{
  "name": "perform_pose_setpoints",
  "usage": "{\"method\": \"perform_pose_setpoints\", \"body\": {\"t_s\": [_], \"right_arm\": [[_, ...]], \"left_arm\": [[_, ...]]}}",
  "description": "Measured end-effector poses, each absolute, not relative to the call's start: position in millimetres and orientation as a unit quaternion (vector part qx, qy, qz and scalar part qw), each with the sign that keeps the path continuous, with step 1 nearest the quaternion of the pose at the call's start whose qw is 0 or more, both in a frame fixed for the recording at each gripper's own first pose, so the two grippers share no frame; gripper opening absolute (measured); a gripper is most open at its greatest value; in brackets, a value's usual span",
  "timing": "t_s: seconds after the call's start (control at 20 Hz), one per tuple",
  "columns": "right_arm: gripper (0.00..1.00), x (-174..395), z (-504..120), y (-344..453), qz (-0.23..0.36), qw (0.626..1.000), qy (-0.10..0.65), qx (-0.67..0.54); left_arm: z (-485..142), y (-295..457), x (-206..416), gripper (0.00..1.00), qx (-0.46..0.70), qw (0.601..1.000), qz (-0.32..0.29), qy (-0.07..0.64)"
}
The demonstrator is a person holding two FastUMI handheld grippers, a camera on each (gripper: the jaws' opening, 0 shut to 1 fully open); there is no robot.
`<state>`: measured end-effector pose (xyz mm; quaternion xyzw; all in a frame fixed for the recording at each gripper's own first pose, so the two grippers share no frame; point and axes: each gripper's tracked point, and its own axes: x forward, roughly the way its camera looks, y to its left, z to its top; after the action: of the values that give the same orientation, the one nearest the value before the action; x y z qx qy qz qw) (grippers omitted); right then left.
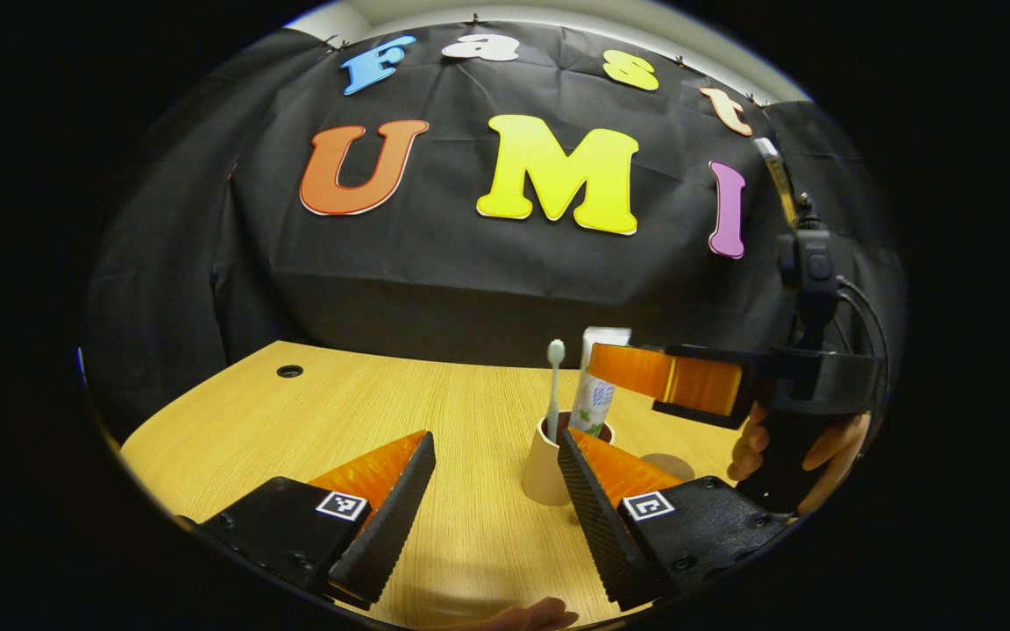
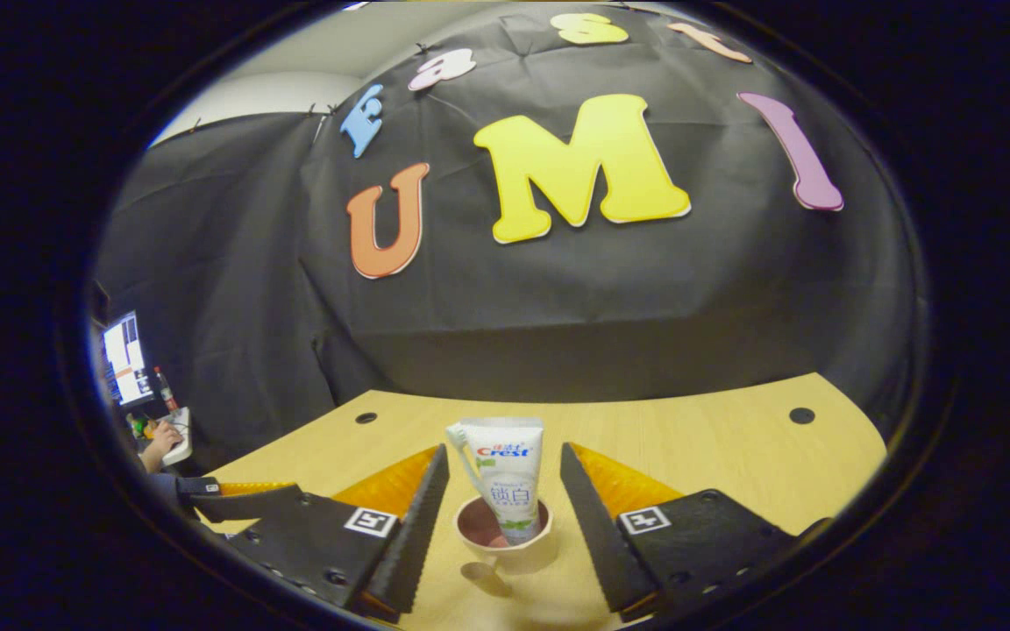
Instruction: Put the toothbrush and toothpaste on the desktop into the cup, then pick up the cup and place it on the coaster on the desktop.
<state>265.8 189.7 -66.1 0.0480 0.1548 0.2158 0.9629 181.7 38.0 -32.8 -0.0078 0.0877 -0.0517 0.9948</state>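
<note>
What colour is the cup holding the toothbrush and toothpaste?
The cup is pale beige-pink outside and darker reddish-brown inside, best seen in the right gripper view.

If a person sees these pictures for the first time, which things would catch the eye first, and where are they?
First comes the beige cup in the middle of the wooden table, with the toothpaste and the toothbrush standing in it. The right gripper is open, with a finger on each side of the cup. In the left gripper view, the left gripper is open too, near the cup, with the round coaster behind its finger.
</note>
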Motion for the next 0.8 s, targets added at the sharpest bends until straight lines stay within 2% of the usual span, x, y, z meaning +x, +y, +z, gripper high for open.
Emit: {"method": "perform_pose_setpoints", "body": {"t_s": [0.1,0.15,0.4,0.75,0.8], "right_arm": [[0.92,254,-58,172,0.211,0.966,0.142,0.043],[0.96,248,-54,162,0.207,0.968,0.134,0.040],[0.96,216,-29,103,0.181,0.979,0.091,0.021],[0.96,172,-30,40,0.145,0.988,0.055,-0.009],[0.93,168,-34,34,0.143,0.988,0.055,-0.012]], "left_arm": [[-31,24,188,0.90,0.007,0.994,-0.059,0.092],[-33,20,191,0.90,0.012,0.994,-0.058,0.096],[-35,-4,203,0.90,0.003,0.990,-0.054,0.133],[-55,-36,227,0.90,0.009,0.969,-0.064,0.238],[-57,-36,232,0.90,0.009,0.967,-0.059,0.249]]}}
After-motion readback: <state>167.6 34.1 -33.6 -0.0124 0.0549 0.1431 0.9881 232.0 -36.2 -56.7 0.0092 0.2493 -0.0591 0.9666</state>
